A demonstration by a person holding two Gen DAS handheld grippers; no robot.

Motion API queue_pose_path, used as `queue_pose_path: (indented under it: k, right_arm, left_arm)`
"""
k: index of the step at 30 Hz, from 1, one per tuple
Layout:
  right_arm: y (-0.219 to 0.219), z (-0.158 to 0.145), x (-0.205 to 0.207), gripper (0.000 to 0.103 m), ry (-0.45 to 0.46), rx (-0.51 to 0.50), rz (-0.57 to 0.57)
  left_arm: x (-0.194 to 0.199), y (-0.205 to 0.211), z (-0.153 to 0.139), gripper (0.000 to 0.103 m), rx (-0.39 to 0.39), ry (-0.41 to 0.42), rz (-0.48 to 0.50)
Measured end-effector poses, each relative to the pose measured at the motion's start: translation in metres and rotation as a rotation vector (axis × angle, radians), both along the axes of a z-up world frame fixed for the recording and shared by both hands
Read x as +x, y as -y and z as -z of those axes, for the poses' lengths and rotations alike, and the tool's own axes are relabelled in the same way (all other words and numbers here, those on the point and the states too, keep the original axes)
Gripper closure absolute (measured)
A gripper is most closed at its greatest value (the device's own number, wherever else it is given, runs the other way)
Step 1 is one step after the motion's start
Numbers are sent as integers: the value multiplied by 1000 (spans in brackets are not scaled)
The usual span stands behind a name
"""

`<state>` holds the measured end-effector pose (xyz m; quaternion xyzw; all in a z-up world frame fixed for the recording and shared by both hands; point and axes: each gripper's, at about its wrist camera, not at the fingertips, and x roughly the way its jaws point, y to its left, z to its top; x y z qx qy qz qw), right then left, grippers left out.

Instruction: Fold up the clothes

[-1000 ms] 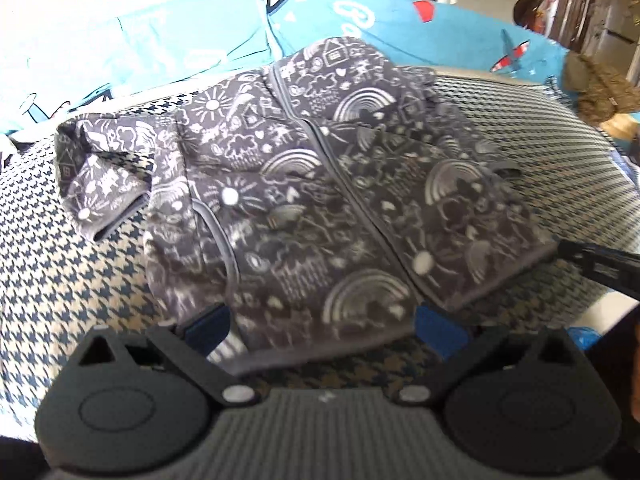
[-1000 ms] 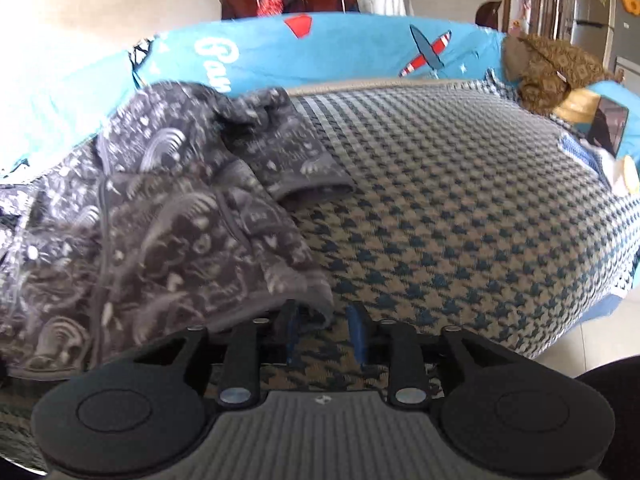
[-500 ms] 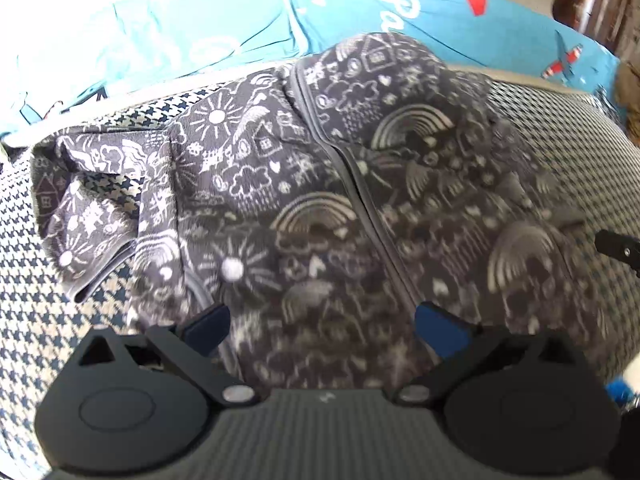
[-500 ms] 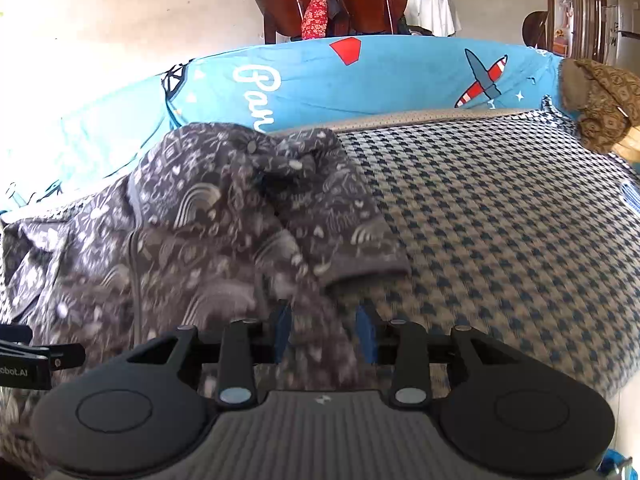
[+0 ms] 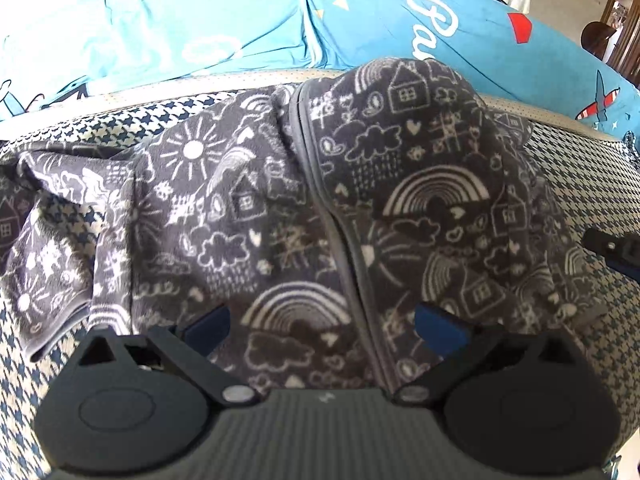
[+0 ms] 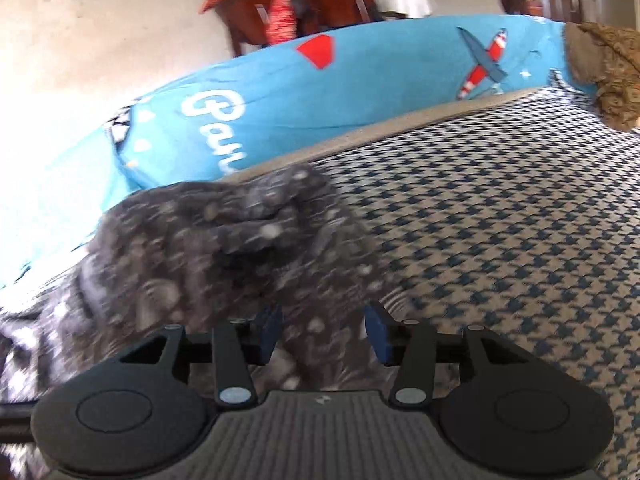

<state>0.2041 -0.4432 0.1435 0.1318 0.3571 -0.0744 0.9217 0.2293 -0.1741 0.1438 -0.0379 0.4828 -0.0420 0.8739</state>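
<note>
My left tool (image 5: pixel 322 326) hangs wide open over the jacket (image 5: pixel 304 216), which lies zipped and face up on the houndstooth bed (image 5: pixel 592 184), its far end against the blue sheet (image 5: pixel 200 28). My right tool (image 6: pixel 323 330) is opening, with a blurred fold of the jacket (image 6: pixel 224 248) between its pads but no longer pinched, as far as I can tell. I judge this the release after carrying the lower edge up over the body. To do it well, I should let the cloth drop flat before pulling away, keep the zip (image 5: pixel 340 232) straight down the middle, and then tuck the loose sleeve (image 5: pixel 52 248) inward so the edges line up.
</note>
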Motion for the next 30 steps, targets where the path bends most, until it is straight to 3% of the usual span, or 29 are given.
queue_pose_path:
  k: [4,9,13,15,20,22,27,28,30]
  right_arm:
    - [17,13,20,54,-73,-38,127]
    - [37,26,30,42,-114,67,188]
    - [37,36,37,36,-140,147,188]
    - [35,40,41,25,-139,183,188]
    - [16,43,49,23,-133,125,148]
    - [7,44,51,27,-130,87,114]
    - [-8,46,59,62,-106,88,28]
    - [-11,47,62,65,-106,66,23]
    - [-15,48,64,81,-105,18,15]
  left_arm:
    - [1,-3,3,0,-13,-5,-8]
    - [2,-8,8,0,-15,-18,-33]
    - [4,-13,11,0,-43,-38,-57]
    - [4,-14,11,0,-44,-35,-59]
    - [5,-17,14,0,-44,-42,-69]
    - [5,-17,15,0,-43,-45,-74]
    - [5,-16,17,0,-30,-42,-71]
    - [6,-16,18,0,-26,-43,-71]
    - [6,-16,19,0,-22,-45,-72]
